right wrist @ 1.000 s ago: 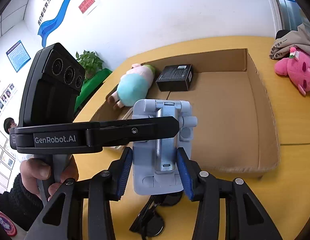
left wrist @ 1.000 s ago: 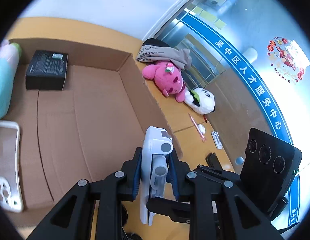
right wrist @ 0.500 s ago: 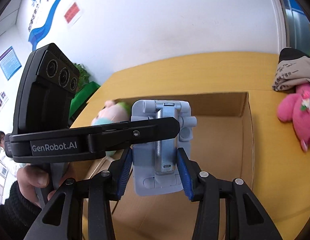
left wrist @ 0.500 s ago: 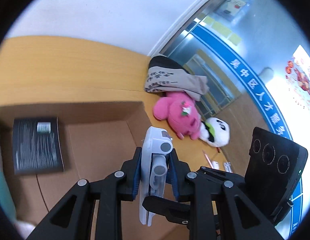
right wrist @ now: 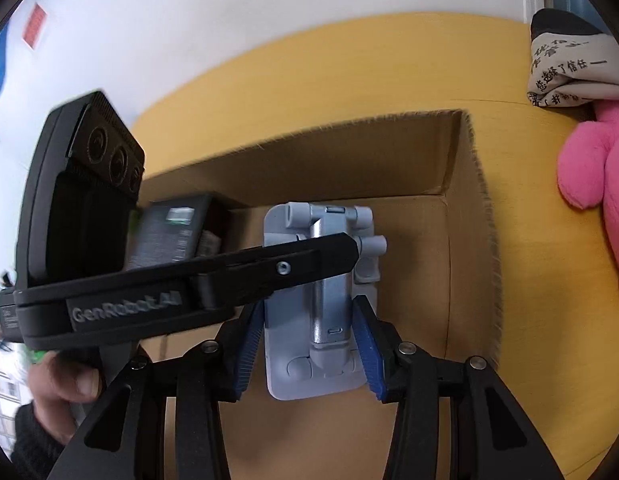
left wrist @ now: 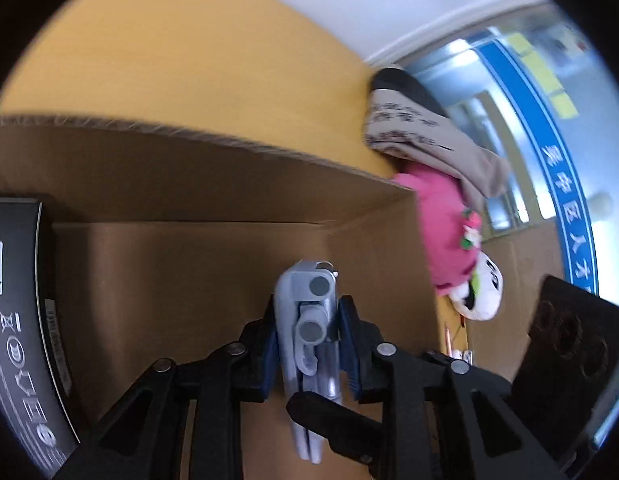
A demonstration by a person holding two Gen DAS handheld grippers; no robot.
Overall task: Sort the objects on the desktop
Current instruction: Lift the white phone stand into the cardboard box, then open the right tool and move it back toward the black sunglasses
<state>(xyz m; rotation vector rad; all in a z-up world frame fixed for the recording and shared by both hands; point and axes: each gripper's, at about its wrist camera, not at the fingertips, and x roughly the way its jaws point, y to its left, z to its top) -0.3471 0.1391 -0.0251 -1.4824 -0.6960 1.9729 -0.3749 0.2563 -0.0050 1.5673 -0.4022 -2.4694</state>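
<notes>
A light grey folding phone stand (left wrist: 307, 328) is held by both grippers at once, over the inside of an open cardboard box (left wrist: 213, 164). My left gripper (left wrist: 307, 344) is shut on its thin sides. My right gripper (right wrist: 309, 340) is shut on its flat base, and the stand (right wrist: 321, 304) shows face-on there. The left gripper's finger crosses in front of the stand in the right wrist view. The stand hangs near the box's far right corner (right wrist: 449, 184).
A black carton (left wrist: 17, 320) lies in the box at the left, also in the right wrist view (right wrist: 169, 228). On the yellow table (right wrist: 369, 64) right of the box lie a pink plush (left wrist: 445, 224), a panda plush (left wrist: 481, 292) and a printed cloth (left wrist: 421, 128).
Both grippers, still holding the stand, have moved forward and lower into the box. The far box wall and the black carton are now much closer; the green plush left the view.
</notes>
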